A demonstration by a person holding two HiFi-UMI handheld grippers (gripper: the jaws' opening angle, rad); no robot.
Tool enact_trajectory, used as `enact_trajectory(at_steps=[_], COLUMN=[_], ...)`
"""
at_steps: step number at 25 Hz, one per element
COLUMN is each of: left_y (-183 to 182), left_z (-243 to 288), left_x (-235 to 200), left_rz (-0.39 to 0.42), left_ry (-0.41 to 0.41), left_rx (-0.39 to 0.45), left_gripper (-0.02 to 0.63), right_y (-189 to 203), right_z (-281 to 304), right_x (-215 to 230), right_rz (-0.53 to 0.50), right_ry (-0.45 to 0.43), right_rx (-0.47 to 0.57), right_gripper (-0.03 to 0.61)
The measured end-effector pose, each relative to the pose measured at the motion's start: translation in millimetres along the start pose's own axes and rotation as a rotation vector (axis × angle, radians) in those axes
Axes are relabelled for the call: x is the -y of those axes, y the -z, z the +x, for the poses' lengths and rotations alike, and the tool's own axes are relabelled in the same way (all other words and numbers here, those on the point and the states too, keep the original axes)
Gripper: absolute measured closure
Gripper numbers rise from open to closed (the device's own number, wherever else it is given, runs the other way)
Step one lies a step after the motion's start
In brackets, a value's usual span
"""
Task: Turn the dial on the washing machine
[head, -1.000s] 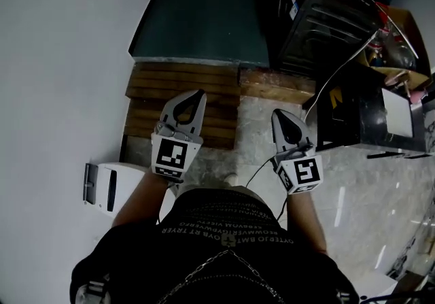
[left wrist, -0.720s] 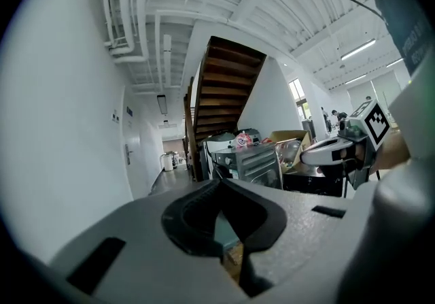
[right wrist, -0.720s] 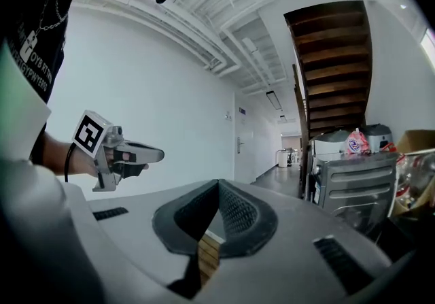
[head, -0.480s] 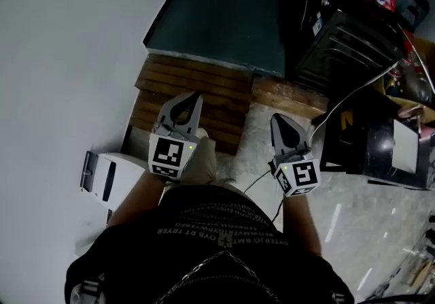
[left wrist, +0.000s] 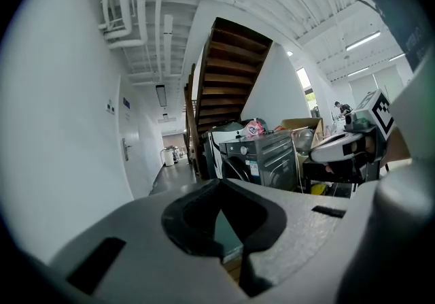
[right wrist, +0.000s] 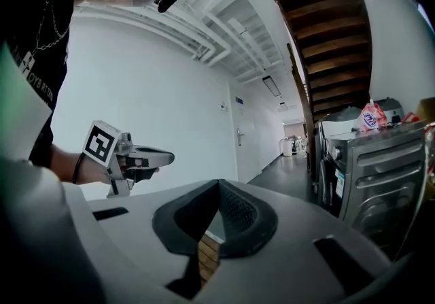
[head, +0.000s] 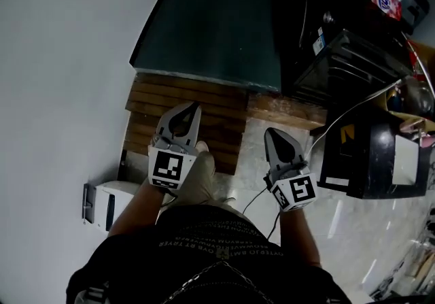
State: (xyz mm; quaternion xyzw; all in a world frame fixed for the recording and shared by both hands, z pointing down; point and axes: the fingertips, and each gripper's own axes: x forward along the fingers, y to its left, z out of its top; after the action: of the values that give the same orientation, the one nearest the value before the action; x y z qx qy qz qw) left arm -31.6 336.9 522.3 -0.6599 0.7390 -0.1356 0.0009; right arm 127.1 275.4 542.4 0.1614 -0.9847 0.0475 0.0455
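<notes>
The washer (left wrist: 272, 160) is found mid-right in the left gripper view, tucked under the stairs. A small round knob near its upper left corner is probably the dial (left wrist: 244, 150), but it's too tiny to be sure. In the head view the washer is lost somewhere in the dark stack at upper right.

What's changed: compared with a second ago, that stack is seen a bit bigger in the head view. The boards (head: 183, 95) have slid down the frame, so both grippers are now held over them. So ground has clearly been covered toward the machine, but the dial is still well apart from both grippers and nothing has been turned yet.

The left gripper (head: 192, 109) is carried with jaws pressed together, nothing between them. Same for the right gripper (head: 270, 132): tips closed, empty.

Writing-wise, not much can be read. A sticker (left wrist: 253, 166) is stuck on the washer front, and a logo is printed on the pink bag (left wrist: 255, 128) on top, both illegible. The shirt print can't be made out properly either.
</notes>
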Motion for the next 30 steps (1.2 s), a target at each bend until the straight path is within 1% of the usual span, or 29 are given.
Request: enact_trajectory(at_steps=[4, 6, 10, 14, 17, 20, 23, 30], left_y=[5.2, 2.6, -13.9, -42.7, -63.4, -83.2, -97.2, -104.7], left_z=[51.8, 75.9, 122.5, 154.0, 176.1, 191.7, 204.0, 255.2], left_x=[-47.7, -73.9, -130.9, -181.9, -210.4, -222.2, -222.9, -213.7], left_rz=[-0.004, -0.011, -0.031, -0.016, -0.011, -0.024, -0.024, -0.003], left_ry=[0.025, 0.039, 0.071, 0.128, 0.159, 0.188, 0.217, 0.287], left_rx=[-0.005, -0.001, 0.0, 0.015, 0.034, 0.048, 0.055, 0.042], left_gripper=[0.613, 0.612, 0.612, 0.614, 0.613, 0.614, 0.614, 0.612], right_y=[-2.4, -12.7, -52.5, -93.9, -117.2, -135.2, -145.1, -143.0], right_z=[68.0, 103.1, 170.3, 223.7, 251.6, 259.3, 255.8, 256.7], right_x=[21.2, 33.5, 56.7, 61.5, 64.0, 70.1, 86.4, 139.9], right_rz=[0.005, 0.014, 0.011, 0.006, -0.006, -0.023, -0.022, 0.012], right_ry=[0.012, 0.029, 0.08, 0.102, 0.116, 0.144, 0.185, 0.277], right_rx=[-0.02, -0.02, -0.016, -0.032, -0.042, -0.051, -0.063, -0.059], right_gripper=[0.581, 0.581, 0.581, 0.581, 0.581, 0.581, 0.581, 0.581])
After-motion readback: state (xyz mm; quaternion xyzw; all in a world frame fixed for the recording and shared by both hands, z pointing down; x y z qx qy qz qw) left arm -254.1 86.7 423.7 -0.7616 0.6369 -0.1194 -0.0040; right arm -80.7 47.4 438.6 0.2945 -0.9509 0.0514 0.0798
